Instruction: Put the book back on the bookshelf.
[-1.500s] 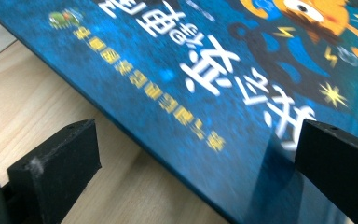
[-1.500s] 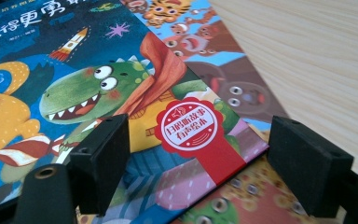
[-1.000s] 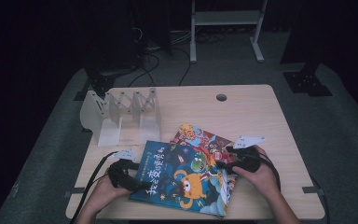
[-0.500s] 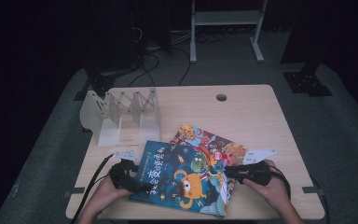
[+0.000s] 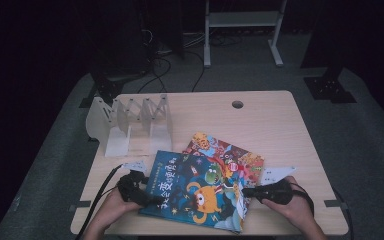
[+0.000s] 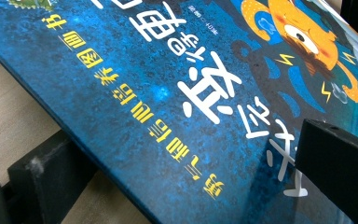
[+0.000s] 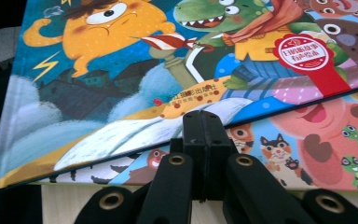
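- The blue book [image 5: 195, 192] lies at the counter's [image 5: 260, 125] near edge, overlapping a red book [image 5: 230, 152] beneath it.
- The left gripper [image 5: 152, 201] clamps the blue book's left edge.
- The right gripper [image 5: 247, 191] has just closed, jaws pressed together at the book's right edge, holding nothing.
- A white rack [image 5: 130, 122] stands behind, well apart.

We see a blue picture book [image 5: 195, 190] with a glossy, smooth printed cover, lying on a matt, light wooden table [image 5: 260, 120]. The gripper's black jaws look like matt plastic, and the white book rack [image 5: 130, 122] like smooth plastic.
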Tool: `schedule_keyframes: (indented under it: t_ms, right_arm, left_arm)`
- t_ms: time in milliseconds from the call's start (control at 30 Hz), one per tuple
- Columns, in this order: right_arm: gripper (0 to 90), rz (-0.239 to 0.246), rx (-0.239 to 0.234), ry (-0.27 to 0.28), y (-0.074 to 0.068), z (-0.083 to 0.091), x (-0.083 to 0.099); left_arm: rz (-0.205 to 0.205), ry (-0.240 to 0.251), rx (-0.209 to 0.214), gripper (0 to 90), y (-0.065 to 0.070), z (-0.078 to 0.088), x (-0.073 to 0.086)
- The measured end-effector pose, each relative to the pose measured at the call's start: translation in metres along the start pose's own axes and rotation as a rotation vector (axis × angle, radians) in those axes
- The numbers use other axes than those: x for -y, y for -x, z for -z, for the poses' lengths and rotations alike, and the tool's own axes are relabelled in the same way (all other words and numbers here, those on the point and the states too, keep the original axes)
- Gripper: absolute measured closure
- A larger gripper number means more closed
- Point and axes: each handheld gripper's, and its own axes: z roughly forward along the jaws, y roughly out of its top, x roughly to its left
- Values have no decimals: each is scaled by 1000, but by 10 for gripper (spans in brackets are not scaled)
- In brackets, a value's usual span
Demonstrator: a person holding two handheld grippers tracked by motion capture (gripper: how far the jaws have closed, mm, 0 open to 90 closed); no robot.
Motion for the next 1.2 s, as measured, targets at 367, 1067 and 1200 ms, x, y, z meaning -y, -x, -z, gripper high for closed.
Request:
schedule_keyframes:
  t_ms: [367, 1067, 1200]
  right_arm:
    - [895, 25, -14, -19, -10, -11, -5]
    - [894, 59, 4, -34, -26, -20, -12]
    - [894, 69, 3, -43, -32, -19, -12]
  left_arm:
    - [39, 50, -5, 0, -6, 12, -4]
    - [49, 56, -60, 0, -14, 17, -9]
    - [45, 58, -67, 0, -14, 16, -9]
